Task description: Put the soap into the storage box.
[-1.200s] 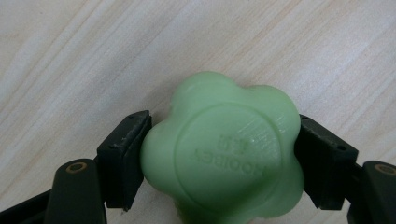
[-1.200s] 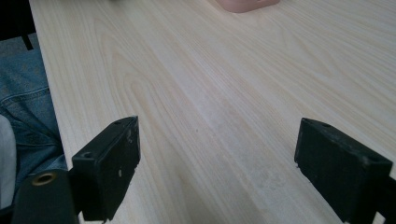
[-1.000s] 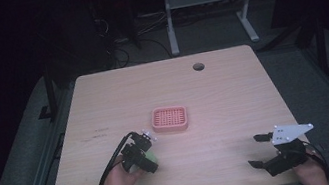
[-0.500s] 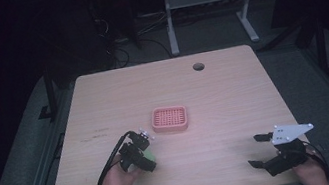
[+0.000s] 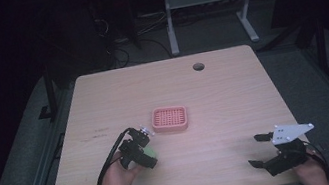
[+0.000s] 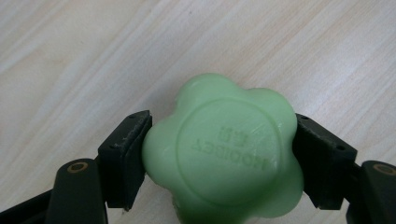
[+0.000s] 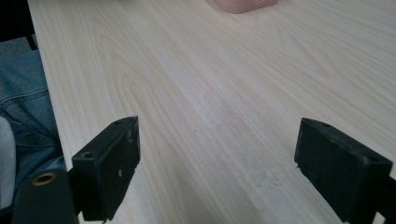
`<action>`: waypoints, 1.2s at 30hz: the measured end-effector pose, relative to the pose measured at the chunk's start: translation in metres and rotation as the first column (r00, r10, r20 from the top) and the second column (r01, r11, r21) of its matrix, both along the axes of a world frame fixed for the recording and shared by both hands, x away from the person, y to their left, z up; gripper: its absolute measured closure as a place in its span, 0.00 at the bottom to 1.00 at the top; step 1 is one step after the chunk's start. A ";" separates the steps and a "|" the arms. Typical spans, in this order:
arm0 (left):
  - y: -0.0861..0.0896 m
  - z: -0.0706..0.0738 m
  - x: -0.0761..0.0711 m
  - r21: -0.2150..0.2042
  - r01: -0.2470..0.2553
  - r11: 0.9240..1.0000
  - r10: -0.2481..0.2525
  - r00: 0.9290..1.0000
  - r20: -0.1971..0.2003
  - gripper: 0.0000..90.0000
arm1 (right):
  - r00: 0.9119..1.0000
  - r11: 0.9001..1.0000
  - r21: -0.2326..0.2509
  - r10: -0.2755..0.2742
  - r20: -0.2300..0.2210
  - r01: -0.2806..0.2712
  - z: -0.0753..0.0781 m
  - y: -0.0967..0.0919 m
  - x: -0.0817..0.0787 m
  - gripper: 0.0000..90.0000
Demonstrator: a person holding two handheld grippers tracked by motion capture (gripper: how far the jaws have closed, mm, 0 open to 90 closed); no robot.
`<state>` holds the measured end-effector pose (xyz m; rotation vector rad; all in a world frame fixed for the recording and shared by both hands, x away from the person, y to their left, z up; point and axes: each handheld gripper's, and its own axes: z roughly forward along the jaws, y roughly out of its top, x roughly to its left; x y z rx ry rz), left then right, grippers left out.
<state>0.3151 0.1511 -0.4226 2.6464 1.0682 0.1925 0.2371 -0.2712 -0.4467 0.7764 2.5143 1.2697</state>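
A pale green flower-shaped soap (image 6: 224, 154) sits between the two black jaws of my left gripper (image 6: 219, 154), which is shut on it just above the wooden table. From the high view the same soap (image 5: 150, 152) shows as a green spot under the left gripper (image 5: 143, 153), a little below and left of a pink slotted soap dish (image 5: 170, 118) at the table's middle. My right gripper (image 5: 258, 150) rests near the front right edge, its jaws wide apart with bare wood between them (image 7: 217, 154). The pink dish's edge (image 7: 243, 5) peeks in at the top of the right gripper view.
The wooden table (image 5: 234, 96) has a round cable hole (image 5: 198, 66) near its far edge. A black cable (image 5: 106, 168) loops from the left gripper toward the front edge. Denim fabric (image 7: 25, 107) lies beside the table's edge in the right gripper view.
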 end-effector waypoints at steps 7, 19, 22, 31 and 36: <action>-0.003 0.011 0.008 -0.025 0.004 1.000 -0.004 1.000 0.009 0.30 | 1.000 1.000 0.002 -0.003 0.001 0.003 0.000 -0.001 0.000 0.15; -0.011 0.022 0.023 -0.037 0.013 0.999 -0.013 1.000 0.017 0.30 | 1.000 1.000 0.013 -0.012 -0.002 0.012 0.000 -0.004 0.000 0.15; -0.013 0.024 0.027 -0.046 0.014 0.999 -0.013 1.000 0.018 0.30 | 1.000 1.000 0.015 -0.013 -0.003 0.014 0.000 -0.004 0.000 0.15; -0.024 0.033 0.041 -0.040 0.034 0.999 -0.034 0.999 0.017 0.30 | 1.000 1.000 0.017 -0.008 0.000 0.008 0.000 -0.005 0.001 0.15; -0.028 0.037 0.047 -0.044 0.035 0.998 -0.034 0.999 0.021 0.30 | 1.000 1.000 0.023 -0.011 0.002 0.011 0.000 -0.005 0.001 0.15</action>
